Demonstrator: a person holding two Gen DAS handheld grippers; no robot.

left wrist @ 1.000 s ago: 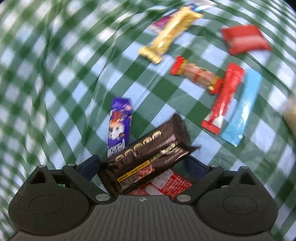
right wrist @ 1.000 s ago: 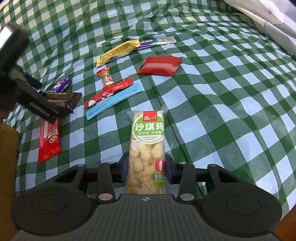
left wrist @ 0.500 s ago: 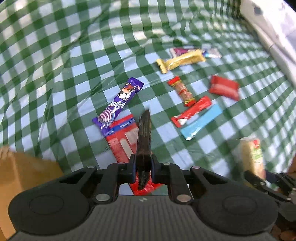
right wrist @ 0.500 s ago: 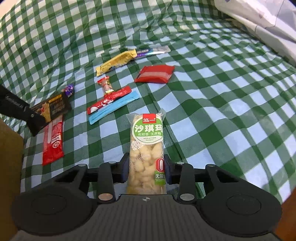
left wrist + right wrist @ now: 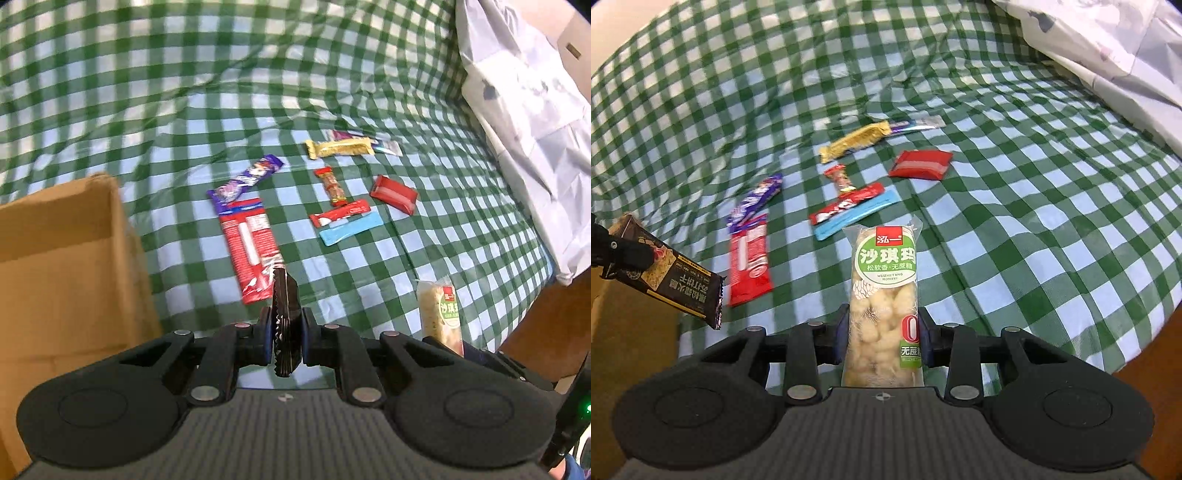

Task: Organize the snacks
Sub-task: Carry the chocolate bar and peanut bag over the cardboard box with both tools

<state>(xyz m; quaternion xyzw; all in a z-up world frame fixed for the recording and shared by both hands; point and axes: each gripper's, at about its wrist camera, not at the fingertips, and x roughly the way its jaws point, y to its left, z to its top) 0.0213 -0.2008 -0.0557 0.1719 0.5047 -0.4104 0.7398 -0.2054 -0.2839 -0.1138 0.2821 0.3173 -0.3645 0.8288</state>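
Left gripper (image 5: 283, 338): clenched on a dark brown snack bar (image 5: 283, 325), held edge-on between the jaws and lifted off the cloth. In the right wrist view the same bar (image 5: 670, 271) shows its printed face, tilted downward to the right, hanging over the edge of the cardboard box (image 5: 62, 266), which stands to the left of this claw.

Right gripper (image 5: 882, 334): grasping a pale sachima pack with a green label (image 5: 884, 302), upright between the jaws and pointing forward along the fingers. The left wrist view shows this pack (image 5: 441, 314) to the right of the left claw.

Surface: green-and-white checked cloth (image 5: 147, 110).

Items lying on the cloth ahead of both claws:
- Long red wrapper (image 5: 251, 247), just ahead of the left claw, nearest the box.
- Purple wrapper (image 5: 245, 179), beyond the long red wrapper, its near end touching it.
- Red stick pack (image 5: 340, 214) and light blue stick pack (image 5: 351, 229), side by side and touching, ahead and to the right of the left claw.
- Small clear snack with red ends (image 5: 332, 184), just beyond the stick packs.
- Red pouch (image 5: 393, 194), to the right of the stick packs.
- Gold bar (image 5: 341, 147), farthest group, overlapping a silver-and-purple wrapper (image 5: 384, 147).

Far right: white crumpled plastic sheet (image 5: 524, 122).
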